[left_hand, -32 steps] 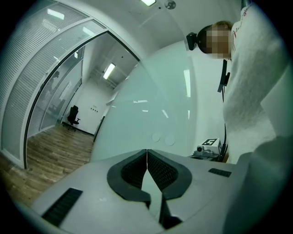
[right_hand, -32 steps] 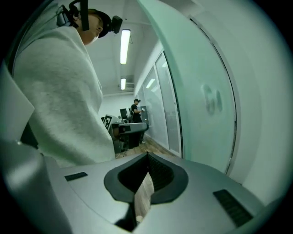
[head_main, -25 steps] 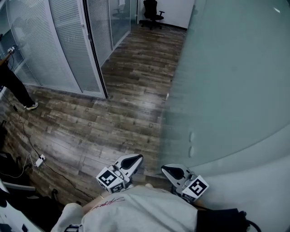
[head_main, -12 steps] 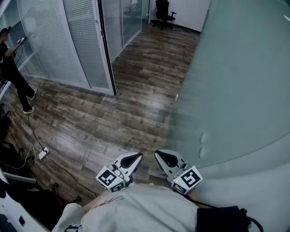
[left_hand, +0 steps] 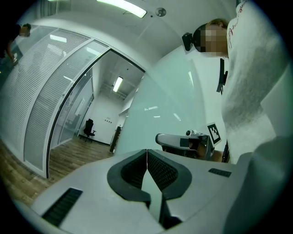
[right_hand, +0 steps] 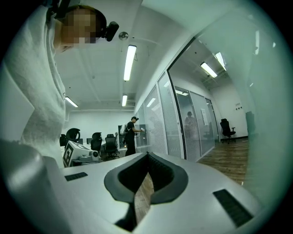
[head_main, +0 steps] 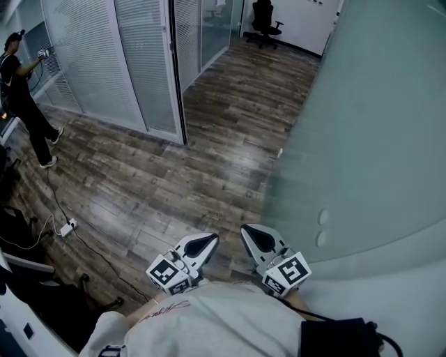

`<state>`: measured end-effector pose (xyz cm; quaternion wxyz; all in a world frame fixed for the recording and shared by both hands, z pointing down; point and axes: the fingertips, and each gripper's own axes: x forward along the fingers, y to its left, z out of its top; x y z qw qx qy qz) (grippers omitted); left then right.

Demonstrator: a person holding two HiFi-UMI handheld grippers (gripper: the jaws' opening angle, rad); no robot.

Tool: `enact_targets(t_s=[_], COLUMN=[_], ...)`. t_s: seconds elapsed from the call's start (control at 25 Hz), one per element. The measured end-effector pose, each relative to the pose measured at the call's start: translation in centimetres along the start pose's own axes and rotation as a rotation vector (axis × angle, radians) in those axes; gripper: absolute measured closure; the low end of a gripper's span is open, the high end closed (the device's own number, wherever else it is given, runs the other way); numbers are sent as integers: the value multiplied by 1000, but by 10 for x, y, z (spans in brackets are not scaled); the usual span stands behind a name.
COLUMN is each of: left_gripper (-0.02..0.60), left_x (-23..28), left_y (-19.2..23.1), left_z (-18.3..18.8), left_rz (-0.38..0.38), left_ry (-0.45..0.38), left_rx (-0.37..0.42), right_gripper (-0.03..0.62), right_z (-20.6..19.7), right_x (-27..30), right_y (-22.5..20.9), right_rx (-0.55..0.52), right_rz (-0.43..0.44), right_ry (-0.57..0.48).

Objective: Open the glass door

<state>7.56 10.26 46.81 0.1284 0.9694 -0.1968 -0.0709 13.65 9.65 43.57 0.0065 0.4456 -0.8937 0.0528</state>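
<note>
The frosted glass door (head_main: 362, 125) fills the right of the head view, standing open beside the wooden floor (head_main: 209, 160); two round fittings (head_main: 321, 218) sit low on it. My right gripper (head_main: 251, 233) is shut and empty, held level just left of the door's edge, apart from it. Close beside it on the left, my left gripper (head_main: 207, 242) is also shut and empty. In the left gripper view its jaws (left_hand: 147, 151) meet at the tips, with the right gripper (left_hand: 183, 140) and the door (left_hand: 155, 105) ahead. The right gripper view shows the closed tips (right_hand: 147, 156).
Glass partitions with blinds (head_main: 118, 63) and a black door post (head_main: 177, 77) stand at the left. A person (head_main: 24, 90) works at the far left wall. A power strip (head_main: 67, 227) and cable lie on the floor. An office chair (head_main: 266, 21) stands far back.
My right gripper has swung left, away from the glass door and next to the left gripper. The view has shifted so the person at the left shows more fully.
</note>
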Motion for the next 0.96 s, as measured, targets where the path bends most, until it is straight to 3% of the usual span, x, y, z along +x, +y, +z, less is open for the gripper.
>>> enact_targets(t_s=[0.56,0.96], left_gripper=[563,563], left_x=[-8,-20], left_y=[9,20], left_z=[-3,-4], left_rz=[6,45], left_ry=[-9,-13], left_rx=[-5,3], right_gripper=[576,576], right_z=[-1,-5], right_x=[14,29], right_y=[7,8], right_rx=[-60,-44], right_rz=[11,32], right_ry=[14,13])
